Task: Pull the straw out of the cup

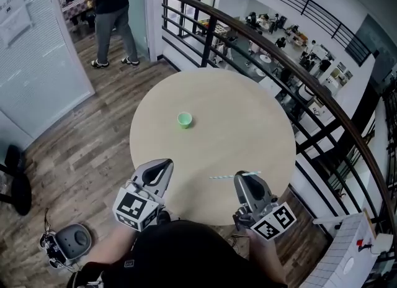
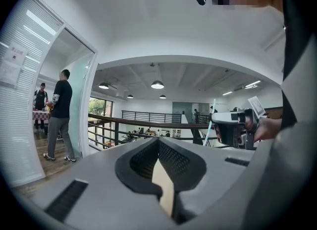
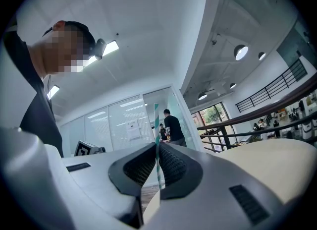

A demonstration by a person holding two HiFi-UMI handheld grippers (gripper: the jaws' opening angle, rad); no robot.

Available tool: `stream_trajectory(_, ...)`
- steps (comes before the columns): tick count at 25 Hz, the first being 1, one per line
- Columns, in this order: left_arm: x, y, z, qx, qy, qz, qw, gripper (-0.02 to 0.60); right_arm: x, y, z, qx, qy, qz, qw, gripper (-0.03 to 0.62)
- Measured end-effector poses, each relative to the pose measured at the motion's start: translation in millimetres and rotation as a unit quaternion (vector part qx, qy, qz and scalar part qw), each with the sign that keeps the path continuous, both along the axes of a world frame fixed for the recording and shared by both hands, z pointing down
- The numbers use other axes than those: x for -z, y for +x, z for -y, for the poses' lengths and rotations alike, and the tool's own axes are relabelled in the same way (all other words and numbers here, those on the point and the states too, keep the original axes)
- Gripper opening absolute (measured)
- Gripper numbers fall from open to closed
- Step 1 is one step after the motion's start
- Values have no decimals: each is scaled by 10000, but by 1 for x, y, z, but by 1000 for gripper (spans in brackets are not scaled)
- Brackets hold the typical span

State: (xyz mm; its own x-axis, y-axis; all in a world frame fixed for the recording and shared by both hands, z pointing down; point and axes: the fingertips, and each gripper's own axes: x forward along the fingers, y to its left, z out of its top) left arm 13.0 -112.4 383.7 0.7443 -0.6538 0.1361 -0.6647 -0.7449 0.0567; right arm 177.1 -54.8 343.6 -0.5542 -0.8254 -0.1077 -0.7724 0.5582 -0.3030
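Head view only: green cup (image 1: 184, 120)

Small green cup (image 1: 184, 120) standing upright near middle of round table (image 1: 248, 113), mouth facing up. Thin straw (image 1: 223, 176) (white with teal stripes) staying out of cup, well apart, lying level above table's near part, pinched in right gripper (image 1: 244, 176).
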Motion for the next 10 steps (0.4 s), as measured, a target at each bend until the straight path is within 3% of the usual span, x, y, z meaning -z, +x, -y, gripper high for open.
stream_trajectory(10, 3, -6, -3, 111, 2, 13, 9999, 8, 6, -7, 1, 137, 35, -1, 9999, 35)
